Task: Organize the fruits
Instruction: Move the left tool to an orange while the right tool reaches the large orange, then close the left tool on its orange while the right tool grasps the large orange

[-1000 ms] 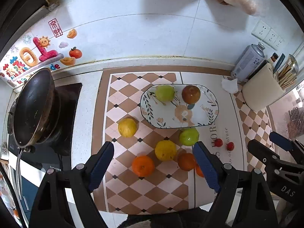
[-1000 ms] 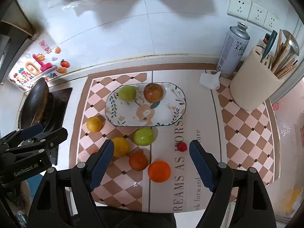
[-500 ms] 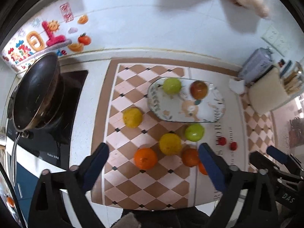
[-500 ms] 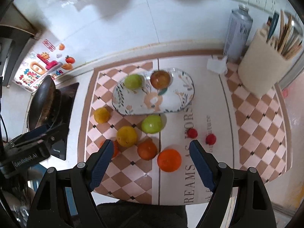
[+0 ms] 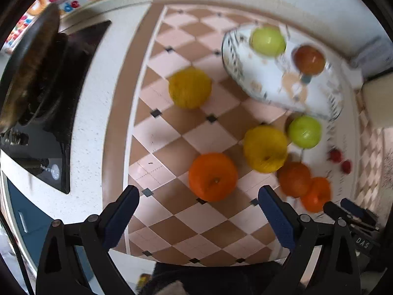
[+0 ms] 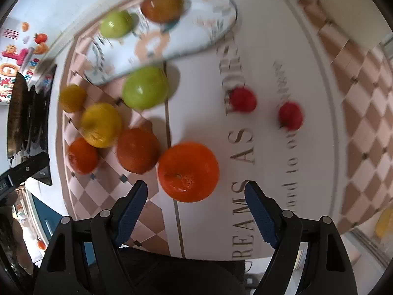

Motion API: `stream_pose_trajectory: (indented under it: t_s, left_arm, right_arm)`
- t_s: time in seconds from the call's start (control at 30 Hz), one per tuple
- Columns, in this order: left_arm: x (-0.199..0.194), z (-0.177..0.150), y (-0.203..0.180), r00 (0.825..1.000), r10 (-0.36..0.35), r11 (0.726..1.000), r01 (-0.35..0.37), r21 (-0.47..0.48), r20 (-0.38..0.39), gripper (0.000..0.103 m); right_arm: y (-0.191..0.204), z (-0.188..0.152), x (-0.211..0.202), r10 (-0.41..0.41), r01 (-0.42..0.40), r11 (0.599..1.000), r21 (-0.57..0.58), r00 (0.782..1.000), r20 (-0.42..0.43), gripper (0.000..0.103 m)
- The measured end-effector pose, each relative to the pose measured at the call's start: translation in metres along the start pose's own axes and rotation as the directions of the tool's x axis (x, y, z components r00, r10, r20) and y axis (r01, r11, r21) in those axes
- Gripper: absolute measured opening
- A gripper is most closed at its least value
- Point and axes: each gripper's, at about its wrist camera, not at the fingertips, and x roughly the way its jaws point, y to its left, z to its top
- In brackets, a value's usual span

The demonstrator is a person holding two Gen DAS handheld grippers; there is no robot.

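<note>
My left gripper is open and empty, just short of an orange on the checked mat. My right gripper is open and empty, just short of another orange. A patterned oval plate holds a green apple and a red-brown fruit; it also shows in the right wrist view. Loose on the mat lie two yellow fruits, a green apple, a darker orange and two small red fruits.
A black pan sits on a stove at the left. A cream utensil holder stands at the back right. The counter's front edge runs close under both grippers.
Both grippers have dropped down and forward toward the mat. The fruits now look much larger, and each gripper has an orange right before its open fingers.
</note>
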Motion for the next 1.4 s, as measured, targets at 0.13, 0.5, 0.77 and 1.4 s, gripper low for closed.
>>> stream_pose_trajectory:
  t_s: [0.13, 0.5, 0.77, 1.4]
  left_arm:
    - [0.026, -0.001, -0.013, 0.998, 0.05, 0.996, -0.046, 0.081, -0.042, 0.099]
    - [0.067, 0.001, -0.047, 0.993, 0.079, 0.972, -0.057, 0.227, -0.09, 0.073]
    - [0.072, -0.032, -0.04, 0.989, 0.034, 0.98, -0.005, 0.2, -0.143, 0.062]
    - [0.068, -0.037, -0.046, 0.986, -0.037, 0.984, 0.064, 0.167, -0.16, 0.062]
  right_arm:
    - [0.0, -0.002, 0.023, 0.009, -0.009, 1.0, -0.008, 1.0, -0.022, 0.084]
    - [0.004, 0.001, 0.044, 0.043, -0.043, 0.999, -0.022, 0.999, 0.001, 0.068]
    - [0.008, -0.011, 0.05, 0.069, -0.071, 0.997, -0.036, 0.997, -0.04, 0.067]
    - [0.006, -0.01, 0.053, 0.099, -0.099, 0.995, 0.013, 0.995, -0.021, 0.068]
